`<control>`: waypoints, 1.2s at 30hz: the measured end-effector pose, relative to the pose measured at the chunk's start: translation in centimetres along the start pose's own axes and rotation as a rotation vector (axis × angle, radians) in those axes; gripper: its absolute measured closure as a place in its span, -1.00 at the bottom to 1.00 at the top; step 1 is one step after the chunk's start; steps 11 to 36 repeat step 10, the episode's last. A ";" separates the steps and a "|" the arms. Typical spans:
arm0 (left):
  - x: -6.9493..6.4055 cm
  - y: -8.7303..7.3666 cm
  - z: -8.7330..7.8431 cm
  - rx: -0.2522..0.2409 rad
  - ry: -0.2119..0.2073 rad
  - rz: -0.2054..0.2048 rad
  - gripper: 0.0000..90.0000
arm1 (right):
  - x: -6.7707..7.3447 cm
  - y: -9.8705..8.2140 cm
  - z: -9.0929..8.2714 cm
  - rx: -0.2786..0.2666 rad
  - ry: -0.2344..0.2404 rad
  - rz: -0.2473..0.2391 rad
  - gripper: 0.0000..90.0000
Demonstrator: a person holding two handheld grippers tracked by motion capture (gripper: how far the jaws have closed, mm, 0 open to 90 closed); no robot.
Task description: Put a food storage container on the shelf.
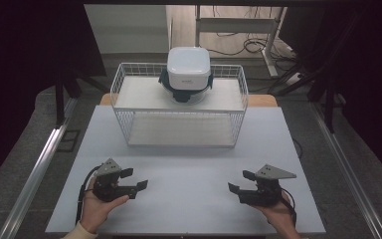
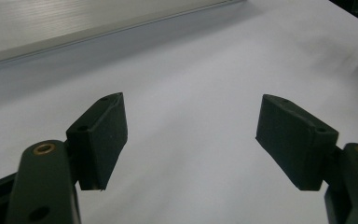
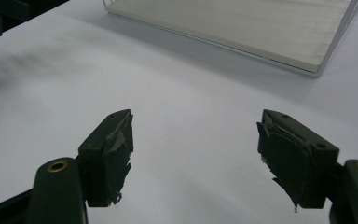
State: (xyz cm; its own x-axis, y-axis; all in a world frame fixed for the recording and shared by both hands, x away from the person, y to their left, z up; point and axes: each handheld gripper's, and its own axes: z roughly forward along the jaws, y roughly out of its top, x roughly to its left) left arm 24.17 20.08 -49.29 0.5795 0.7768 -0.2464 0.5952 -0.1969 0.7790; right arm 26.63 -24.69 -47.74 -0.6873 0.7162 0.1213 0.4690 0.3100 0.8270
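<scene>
White table (image 1: 189, 164) bears both grippers, fingers apart, empty.

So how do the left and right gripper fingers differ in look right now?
The left gripper has smooth, clean-edged fingers, while the right gripper has fingers covered in torn, peeling tape with ragged edges. In the high view, the left gripper's grey plate looks shorter than the right gripper's. Both are black, open, hold nothing, and hover above the white table.

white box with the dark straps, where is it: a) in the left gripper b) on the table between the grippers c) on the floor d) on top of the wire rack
d: the white box sits on the wire rack's upper shelf, far from both grippers.
</scene>
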 end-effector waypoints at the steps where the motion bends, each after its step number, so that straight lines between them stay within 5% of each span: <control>1: 0.0 0.0 0.0 0.003 -0.003 0.001 -0.45 | 0.0 0.0 0.0 -0.002 -0.002 0.002 -0.41; 36: 0.1 0.0 0.2 0.007 -0.007 0.006 -0.45 | -0.1 0.0 -0.4 -0.021 -0.006 -0.004 -0.43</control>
